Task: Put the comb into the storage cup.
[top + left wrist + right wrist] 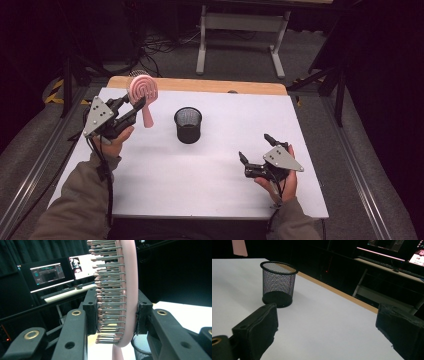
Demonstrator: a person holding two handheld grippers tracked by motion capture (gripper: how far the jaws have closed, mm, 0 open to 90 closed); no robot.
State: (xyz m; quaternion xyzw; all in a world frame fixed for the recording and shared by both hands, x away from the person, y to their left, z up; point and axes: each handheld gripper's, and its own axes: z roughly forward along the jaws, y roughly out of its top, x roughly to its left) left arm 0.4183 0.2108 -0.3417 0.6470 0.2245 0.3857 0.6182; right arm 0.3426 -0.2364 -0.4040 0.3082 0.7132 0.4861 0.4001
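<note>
A pink hairbrush (144,95) with a round bristled head is held up above the table's left side, handle pointing down. My left gripper (131,106) is shut on its head: one pad presses the bristle tips and the other the pink back (130,290). A black mesh cup (188,125) stands upright near the table's middle, right of the brush; its rim (140,345) shows below the brush. My right gripper (255,148) rests low at the front right, jaws wide open with nothing between them. It faces the mesh cup (278,283), and the brush's handle end (239,247) hangs at the top left.
The white table top (210,175) has a wooden strip (200,85) along its far edge. Beyond it stand a desk frame (240,35) and monitors (47,273) in the dark. Metal rails (350,150) run along both sides of the table.
</note>
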